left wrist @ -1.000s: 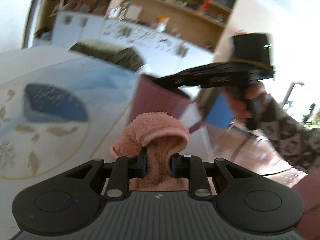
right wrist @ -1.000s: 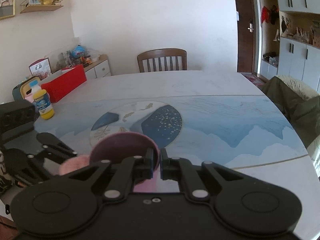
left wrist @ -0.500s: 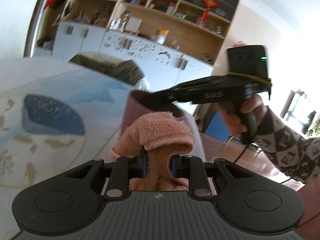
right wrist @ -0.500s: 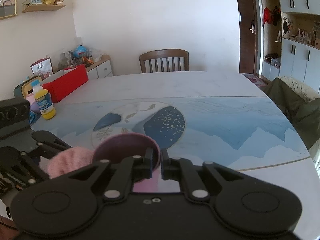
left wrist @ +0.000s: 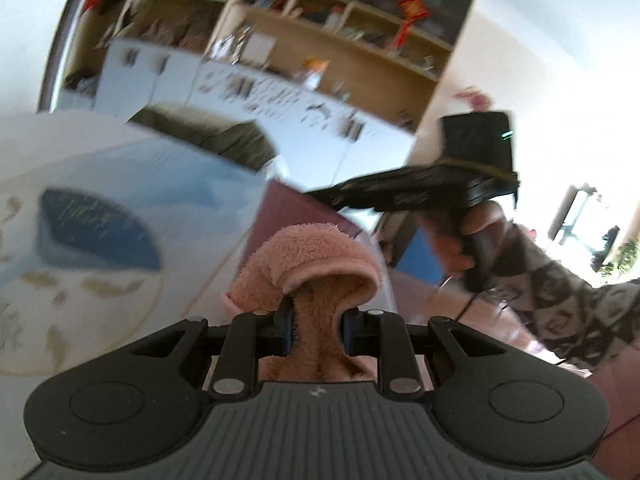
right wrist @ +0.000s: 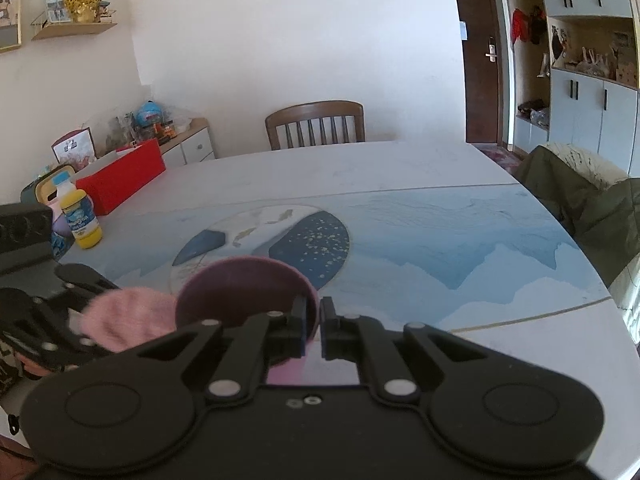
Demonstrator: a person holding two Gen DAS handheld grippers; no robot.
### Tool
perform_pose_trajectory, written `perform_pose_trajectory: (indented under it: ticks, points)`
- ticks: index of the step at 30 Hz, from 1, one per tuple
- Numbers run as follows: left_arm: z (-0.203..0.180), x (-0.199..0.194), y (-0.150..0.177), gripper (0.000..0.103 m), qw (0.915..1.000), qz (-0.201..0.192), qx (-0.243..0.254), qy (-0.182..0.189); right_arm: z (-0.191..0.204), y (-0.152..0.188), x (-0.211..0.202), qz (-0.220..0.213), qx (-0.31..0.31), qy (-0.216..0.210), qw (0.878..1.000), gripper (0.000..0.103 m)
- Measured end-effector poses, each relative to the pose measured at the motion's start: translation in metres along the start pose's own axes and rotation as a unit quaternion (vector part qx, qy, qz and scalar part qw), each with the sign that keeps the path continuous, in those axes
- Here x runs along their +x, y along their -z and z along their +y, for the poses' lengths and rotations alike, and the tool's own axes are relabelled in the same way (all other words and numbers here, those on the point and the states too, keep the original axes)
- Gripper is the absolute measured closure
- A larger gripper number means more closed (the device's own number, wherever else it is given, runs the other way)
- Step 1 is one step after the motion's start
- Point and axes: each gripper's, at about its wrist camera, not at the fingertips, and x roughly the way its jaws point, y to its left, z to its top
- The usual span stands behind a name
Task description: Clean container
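Over the near edge of the table point(right wrist: 420, 184), the right gripper point(right wrist: 314, 322) pinches the rim of a mauve cup point(right wrist: 244, 292) (plain, unlabelled), while the left gripper point(left wrist: 316, 330) clamps a fluffy pink cloth point(left wrist: 308, 260) just beside it. A yellow bottle point(right wrist: 82, 218) bears unreadable blue writing; the tabletop shows a blue-and-white painted scene, with a wooden chair point(right wrist: 316, 124) beyond.

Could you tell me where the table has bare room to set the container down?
The widest free patch is the blue stretch of table between the round motif and the green coat; the pale far end before the chair is bare too. The left edge is crowded: yellow bottle, red box.
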Motion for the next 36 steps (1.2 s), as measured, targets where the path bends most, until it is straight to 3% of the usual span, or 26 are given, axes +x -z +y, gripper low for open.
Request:
perform_pose_trajectory:
  ticks: [8, 17, 21, 28, 32, 36]
  points:
    - [-0.003, 0.02, -0.009, 0.081, 0.9999, 0.013, -0.003, 0.011, -0.001, 0.006, -0.006, -0.012, -0.012, -0.013, 1.0, 0.097]
    - [0.02, 0.04, 0.001, 0.081, 0.9922, 0.091, -0.042, -0.074, -0.013, 0.013, -0.01, -0.025, 0.008, -0.022, 0.999, 0.097]
    - [0.019, 0.031, -0.001, 0.081, 0.9938, 0.079, -0.037, -0.069, -0.014, 0.014, -0.01, -0.024, 0.01, -0.016, 1.0, 0.097]
    - [-0.007, 0.004, -0.016, 0.081, 0.9998, -0.004, -0.014, 0.015, -0.014, 0.013, -0.009, -0.022, 0.011, -0.015, 1.0, 0.097]
    - [-0.013, 0.016, -0.022, 0.081, 0.9995, -0.011, -0.011, 0.028, -0.01, 0.012, -0.008, -0.023, 0.003, -0.016, 1.0, 0.097]
    - [-0.011, 0.025, -0.021, 0.081, 0.9998, 0.003, -0.016, 0.013, -0.011, 0.011, -0.007, -0.02, 0.006, -0.008, 1.0, 0.096]
